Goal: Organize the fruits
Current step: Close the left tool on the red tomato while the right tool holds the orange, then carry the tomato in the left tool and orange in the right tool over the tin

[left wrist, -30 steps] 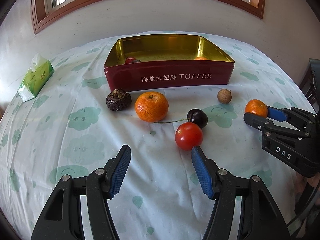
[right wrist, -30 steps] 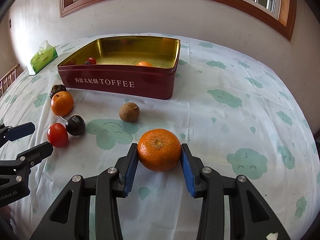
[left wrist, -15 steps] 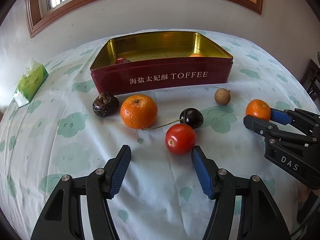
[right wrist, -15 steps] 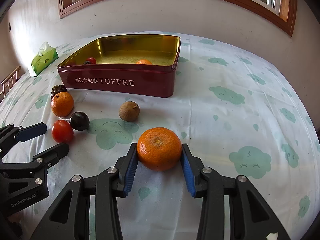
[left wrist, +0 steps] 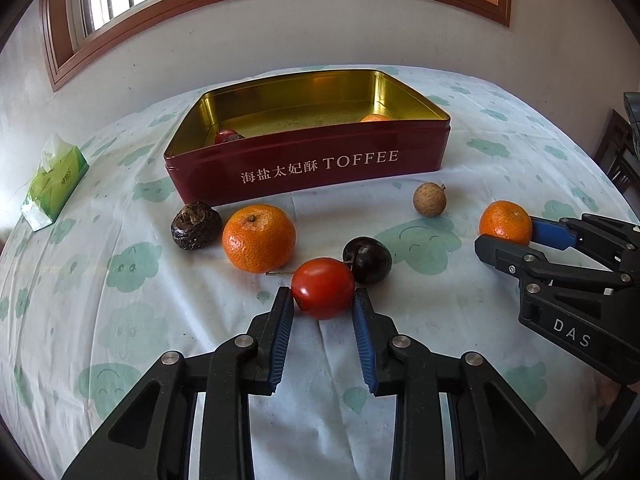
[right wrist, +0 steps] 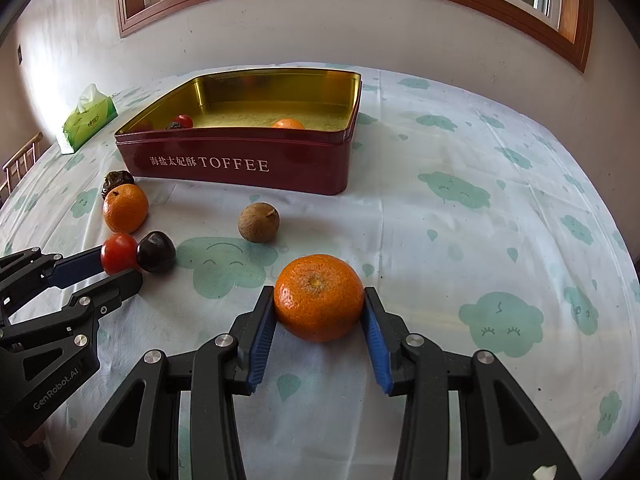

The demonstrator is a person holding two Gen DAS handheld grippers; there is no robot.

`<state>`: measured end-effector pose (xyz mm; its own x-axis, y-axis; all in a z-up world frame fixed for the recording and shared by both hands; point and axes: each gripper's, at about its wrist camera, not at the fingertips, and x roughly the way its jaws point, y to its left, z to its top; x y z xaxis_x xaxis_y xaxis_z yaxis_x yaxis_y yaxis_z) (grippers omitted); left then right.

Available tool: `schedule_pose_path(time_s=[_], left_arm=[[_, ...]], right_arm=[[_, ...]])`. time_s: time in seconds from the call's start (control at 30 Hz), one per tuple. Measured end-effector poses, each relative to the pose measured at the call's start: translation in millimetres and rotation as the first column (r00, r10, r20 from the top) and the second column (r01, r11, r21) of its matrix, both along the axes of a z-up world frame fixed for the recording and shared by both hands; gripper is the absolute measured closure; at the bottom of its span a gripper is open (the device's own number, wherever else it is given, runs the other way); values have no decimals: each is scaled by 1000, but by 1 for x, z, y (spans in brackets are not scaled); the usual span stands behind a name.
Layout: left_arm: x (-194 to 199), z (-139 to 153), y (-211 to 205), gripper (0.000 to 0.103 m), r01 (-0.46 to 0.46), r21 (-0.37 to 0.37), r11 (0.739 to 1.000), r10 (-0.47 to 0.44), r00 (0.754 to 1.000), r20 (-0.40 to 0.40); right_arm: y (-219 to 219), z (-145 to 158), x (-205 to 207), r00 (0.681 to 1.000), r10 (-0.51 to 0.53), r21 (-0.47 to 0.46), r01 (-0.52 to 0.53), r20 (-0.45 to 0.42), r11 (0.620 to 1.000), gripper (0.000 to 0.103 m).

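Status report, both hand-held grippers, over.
Left hand-held gripper shut on tomato. Right hand-held gripper shut on mandarin. Dark plum touching tomato.

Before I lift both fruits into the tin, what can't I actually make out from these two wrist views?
- Tin contents: in both views its near red wall hides all but the tops of an orange, a red fruit and a dark lump.
- Dark wrinkled fruit: in the right wrist view, mostly behind the loose orange.
- Tomato and held orange: whether lifted or resting on the cloth, neither view shows.
- Table's near edge: cut off by both frames.
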<state>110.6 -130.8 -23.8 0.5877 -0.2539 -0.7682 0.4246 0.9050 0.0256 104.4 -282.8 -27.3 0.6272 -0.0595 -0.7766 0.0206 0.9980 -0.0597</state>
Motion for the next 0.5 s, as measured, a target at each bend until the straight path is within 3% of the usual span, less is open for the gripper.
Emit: schedule_pose_path(time_s=[0.5], left_arm=[[0, 0, 13, 73, -19, -5, 1000, 19, 1000, -7]], right_arm=[[0, 0, 0, 1000, 0, 1, 0, 0, 1000, 64]])
